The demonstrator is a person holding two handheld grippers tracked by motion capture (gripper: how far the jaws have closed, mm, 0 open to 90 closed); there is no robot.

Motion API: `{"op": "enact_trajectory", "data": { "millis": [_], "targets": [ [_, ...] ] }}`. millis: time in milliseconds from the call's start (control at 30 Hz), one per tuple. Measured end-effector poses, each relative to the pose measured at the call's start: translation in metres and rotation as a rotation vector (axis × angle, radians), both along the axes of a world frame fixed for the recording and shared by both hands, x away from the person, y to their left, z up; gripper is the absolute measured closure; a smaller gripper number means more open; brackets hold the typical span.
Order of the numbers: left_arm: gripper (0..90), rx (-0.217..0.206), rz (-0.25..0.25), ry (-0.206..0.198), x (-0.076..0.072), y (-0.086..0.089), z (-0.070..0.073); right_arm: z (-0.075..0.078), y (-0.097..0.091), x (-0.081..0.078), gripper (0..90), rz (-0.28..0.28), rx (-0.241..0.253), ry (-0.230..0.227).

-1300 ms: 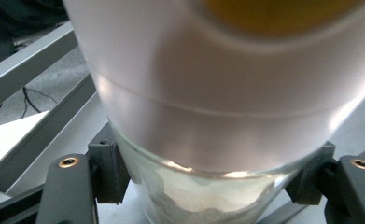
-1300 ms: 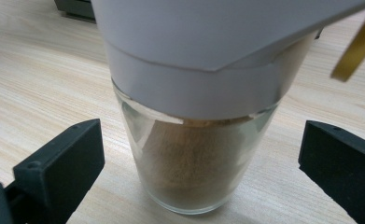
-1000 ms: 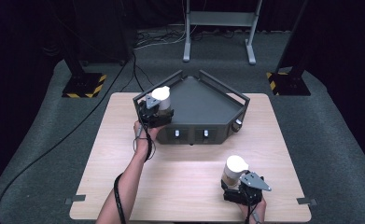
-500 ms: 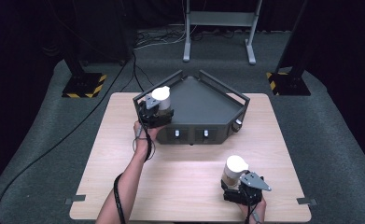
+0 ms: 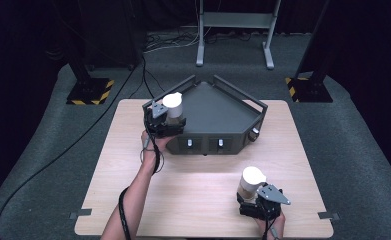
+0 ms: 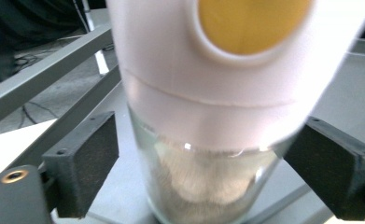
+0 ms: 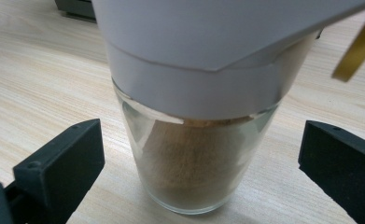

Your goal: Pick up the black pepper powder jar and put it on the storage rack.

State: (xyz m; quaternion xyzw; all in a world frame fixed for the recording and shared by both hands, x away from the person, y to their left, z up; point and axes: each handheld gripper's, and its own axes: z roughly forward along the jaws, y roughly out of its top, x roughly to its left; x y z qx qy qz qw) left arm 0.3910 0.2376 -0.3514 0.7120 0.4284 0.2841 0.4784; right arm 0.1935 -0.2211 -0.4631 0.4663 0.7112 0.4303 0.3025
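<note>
A glass jar point(image 5: 172, 104) with a white cap stands on the left corner of a dark grey angular tray point(image 5: 218, 114). My left gripper point(image 5: 169, 121) reaches around it from the near side. In the left gripper view the jar point(image 6: 203, 93) holds pale powder, and the left gripper point(image 6: 203, 172) has just been opening its jaws. Both pads stand slightly clear of the glass. A second white-capped jar point(image 5: 251, 180) of brownish powder rests on the wooden table point(image 5: 198, 195) at the front right. My right gripper point(image 5: 253, 196) is wide open around this jar point(image 7: 194, 154), with clear gaps on both sides.
The tray has raised rails and two small switches point(image 5: 204, 143) on its front face. Black stands with striped feet point(image 5: 90, 92) flank the table's far corners on the floor. A metal frame point(image 5: 233, 30) stands behind, and a cable point(image 5: 58, 155) runs across the floor at left.
</note>
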Motion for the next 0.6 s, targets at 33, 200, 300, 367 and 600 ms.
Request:
{"op": "enact_trajectory", "data": {
  "millis": [33,200,300,367,600],
  "targets": [
    [4.7,0.005,-0.006,0.004,-0.002,0.001,0.001,0.0,0.0,0.0,0.0,0.0,-0.002,0.0],
    [1.4,0.013,-0.012,0.003,-0.017,0.007,0.0,0.0,0.0,0.0,0.0,0.0,-0.003,0.001],
    [0.2,0.027,-0.018,0.001,-0.03,0.011,-0.005,0.0,0.001,0.0,0.0,0.001,-0.005,0.001],
    [0.1,0.037,-0.025,-0.003,-0.04,0.013,-0.01,0.0,0.001,0.0,0.0,0.0,-0.005,0.001],
    [0.0,0.078,-0.057,0.014,-0.078,0.019,-0.037,0.001,0.001,0.001,0.0,0.001,-0.007,0.003]
  ]
}}
